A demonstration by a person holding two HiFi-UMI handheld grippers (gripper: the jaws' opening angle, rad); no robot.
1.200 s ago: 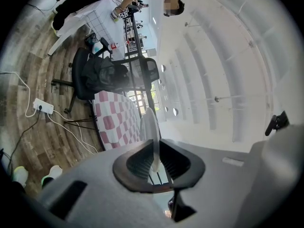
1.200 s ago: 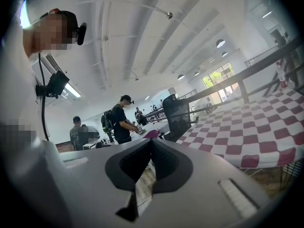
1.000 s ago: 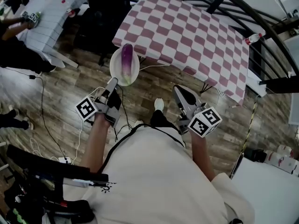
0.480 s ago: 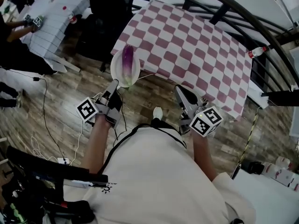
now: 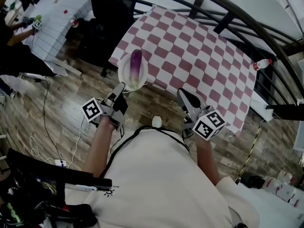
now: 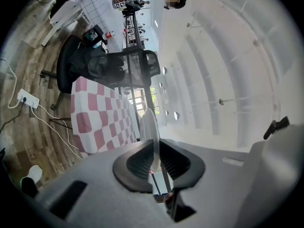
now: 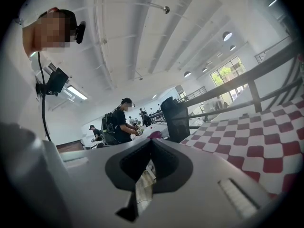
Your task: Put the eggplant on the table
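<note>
Near the table [image 5: 199,46], I'm gripping the plate [image 5: 125,76] with the eggplant [image 5: 136,63] in the left gripper [image 5: 120,87], right gripper [image 5: 182,94] closed, empty; next, I'm setting it down there

- the eggplant [image 5: 136,63] lies on the plate [image 5: 127,78], along its middle.
- the plate's near rim sits between the jaws of the left gripper [image 5: 119,90], at the near left corner of the table [image 5: 190,56].
- the right gripper [image 5: 185,99] is to the plate's right, before the table's near edge.
- an office chair [image 5: 111,13] stands behind the table's left end.
- a bottle [image 5: 262,63] lies off the table's right side.
</note>
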